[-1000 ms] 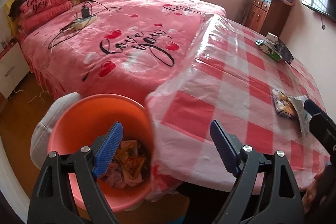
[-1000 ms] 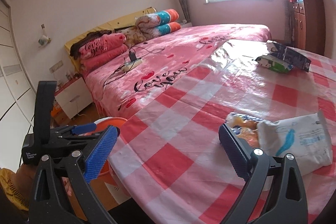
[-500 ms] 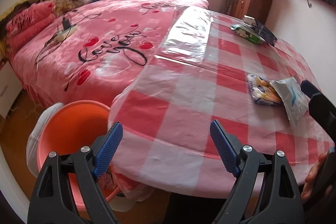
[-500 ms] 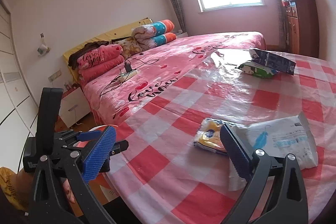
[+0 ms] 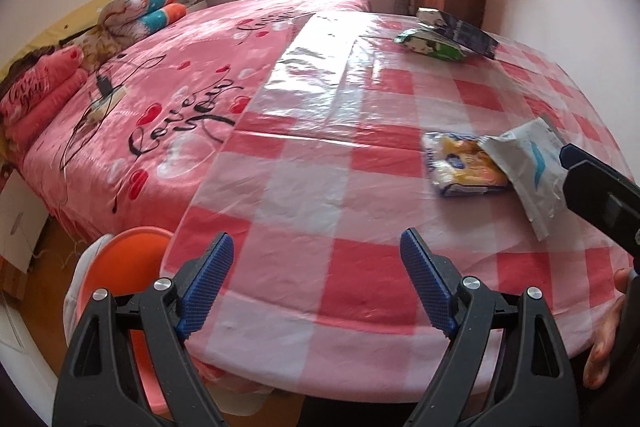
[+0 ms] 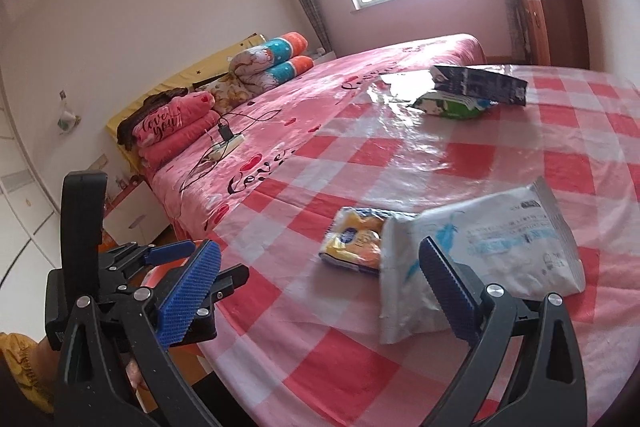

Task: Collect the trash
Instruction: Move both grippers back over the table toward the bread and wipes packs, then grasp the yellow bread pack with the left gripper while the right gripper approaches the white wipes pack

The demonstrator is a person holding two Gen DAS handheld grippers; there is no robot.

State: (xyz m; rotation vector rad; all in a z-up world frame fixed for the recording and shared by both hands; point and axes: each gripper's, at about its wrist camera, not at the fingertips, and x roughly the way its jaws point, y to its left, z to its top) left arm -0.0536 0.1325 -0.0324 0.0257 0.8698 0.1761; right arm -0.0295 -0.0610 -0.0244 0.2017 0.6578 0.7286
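Orange plastic marks the bin [image 5: 132, 255], which stands on the floor just off the left near corner of the surface [image 5: 360, 187], beside the bed [image 5: 180, 75]. From these views its inside is hidden, so whether it already holds any trash cannot be told. Four pieces of trash lie on the checked plastic cloth, so by my reading the job is far from finished, with all four left to carry over to the bin.

The left gripper [image 5: 318, 283] hovers over the near edge with its blue fingers [image 5: 208, 283] spread wide and nothing between them. Right of the middle, toward the near right edge, lies a yellow snack wrapper [image 6: 354, 241], crumpled, with a blue round mark on it. A white pouch [image 6: 492, 247] overlaps its right end; it looks flat and empty, torn open at one end, with pale blue print. Both seem light and thin, likely to slide on the glossy cloth rather than lift cleanly.

The right gripper [image 6: 316, 291] points at this pair, its fingers [image 6: 448, 291] also apart and empty; one of them sits in front of the pouch's near corner, though whether it touches cannot be told.

At the far edge, well apart from these, a green and white packet [image 6: 452, 107] lies with a dark blue bag [image 6: 476, 83] resting partly on top of it, both creased and slack.
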